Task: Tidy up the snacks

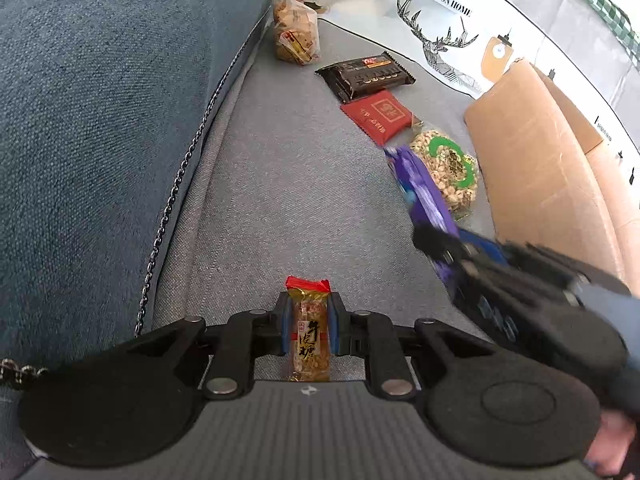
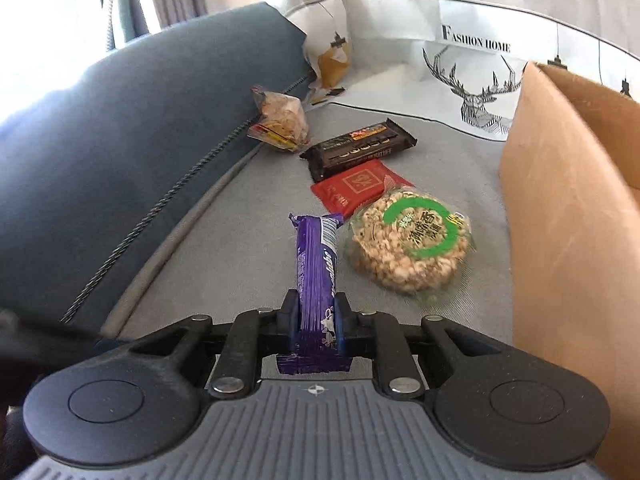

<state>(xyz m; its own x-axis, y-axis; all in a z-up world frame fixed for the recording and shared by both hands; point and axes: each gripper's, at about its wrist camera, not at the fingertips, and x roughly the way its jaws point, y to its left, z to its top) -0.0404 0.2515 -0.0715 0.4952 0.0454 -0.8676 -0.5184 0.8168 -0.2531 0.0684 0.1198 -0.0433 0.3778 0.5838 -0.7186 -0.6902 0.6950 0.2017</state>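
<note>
I count seven snacks: one candy bar (image 1: pixel 309 334) in my left fingers, one purple bar (image 2: pixel 317 270) in my right, and on the sofa (image 2: pixel 248 216) one black pack (image 2: pixel 358 148), one red packet (image 2: pixel 357 190), one round puffed cake (image 2: pixel 412 248), one clear bag (image 2: pixel 280 122), one yellow pack (image 2: pixel 334 64). One box (image 2: pixel 572 216).

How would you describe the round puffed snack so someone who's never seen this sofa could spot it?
Start at the cardboard box standing on the grey sofa seat. Just left of it lies the round puffed snack, by the red packet. It is the only circular one, in clear wrap with a green ring label.
</note>
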